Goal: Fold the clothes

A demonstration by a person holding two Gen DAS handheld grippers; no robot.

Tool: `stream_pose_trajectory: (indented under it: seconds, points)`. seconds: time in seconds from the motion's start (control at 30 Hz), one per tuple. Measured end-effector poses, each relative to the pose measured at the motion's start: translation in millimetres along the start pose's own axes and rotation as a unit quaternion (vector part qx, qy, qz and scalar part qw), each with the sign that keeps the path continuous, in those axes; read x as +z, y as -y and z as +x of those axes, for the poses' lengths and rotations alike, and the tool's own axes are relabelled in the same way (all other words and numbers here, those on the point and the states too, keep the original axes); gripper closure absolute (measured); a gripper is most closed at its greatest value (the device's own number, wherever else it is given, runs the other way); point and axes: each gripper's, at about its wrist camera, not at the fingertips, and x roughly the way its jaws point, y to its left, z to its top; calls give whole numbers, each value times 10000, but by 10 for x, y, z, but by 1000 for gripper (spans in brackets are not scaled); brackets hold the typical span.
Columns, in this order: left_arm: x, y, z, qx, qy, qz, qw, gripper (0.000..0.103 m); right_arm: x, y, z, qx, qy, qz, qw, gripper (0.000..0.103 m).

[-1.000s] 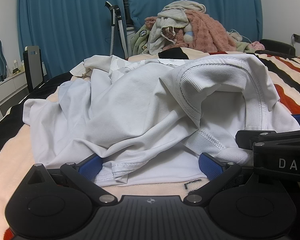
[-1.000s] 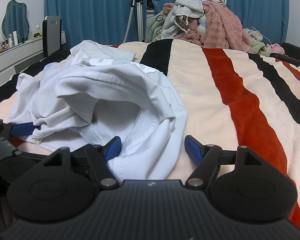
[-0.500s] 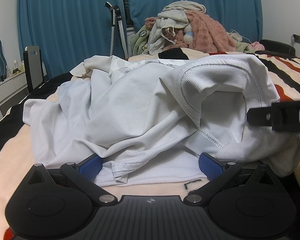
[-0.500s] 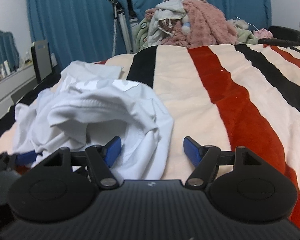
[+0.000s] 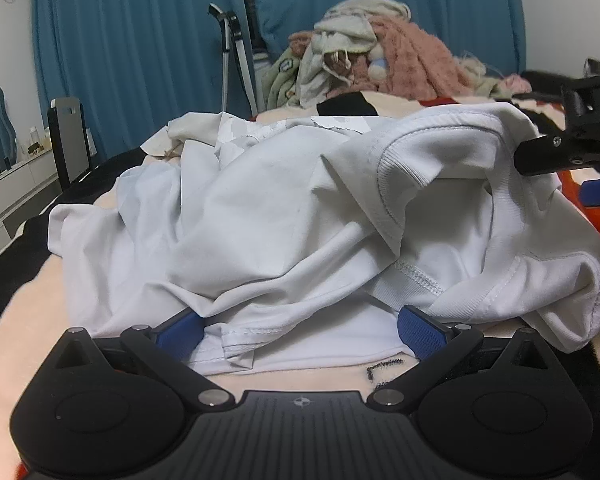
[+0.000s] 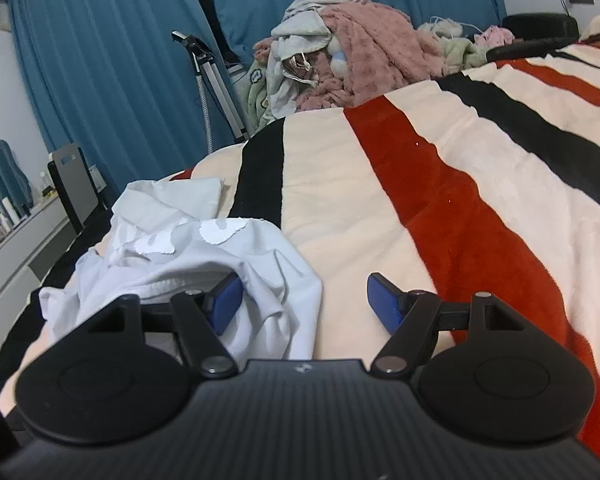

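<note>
Striped blanket [image 6: 380, 208] under white T-shirt [image 5: 260, 220]; left claw [image 5: 300, 326] wide astride hem; right claw [image 6: 304, 300] wide, empty

From my left wrist view I can read only one character: a white capital "D" on the black body of the right gripper [image 5: 556, 176], cut off by the picture's right edge, so whatever follows it is lost to me. In my right wrist view I can read no text at all. The pale patches on the shirt [image 6: 204, 264] make no letters I can read.
</note>
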Motion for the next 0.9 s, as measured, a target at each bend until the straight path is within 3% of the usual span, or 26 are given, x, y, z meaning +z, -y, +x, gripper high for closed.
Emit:
stream_pose_trajectory:
  seconds: [0.13, 0.3, 0.53, 0.63, 0.73, 0.9]
  points:
    - [118, 15, -261, -168, -202, 458, 9986, 2, 22, 37, -21, -96, 10, -15, 10000, 32]
    - [179, -107, -843, -594, 641, 418, 9953, 0, 60, 94, -5, -113, -108, 202, 9997, 32]
    - [365, 175, -410, -549, 695, 769, 9931, 1, 80, 86, 12, -69, -110, 283, 9995, 32]
    - [434, 171, -199, -185, 899, 736, 9931, 1, 71, 103, 33, -97, -128, 290, 9994, 32]
    - [554, -98, -145, 242, 1135, 141, 9931, 1, 47, 123, 70, -102, -181, 285, 9994, 32]
    - [686, -409, -347, 549, 1820, -507, 9805, 0, 45, -13, 97, -120, -55, -119, 9998, 31]
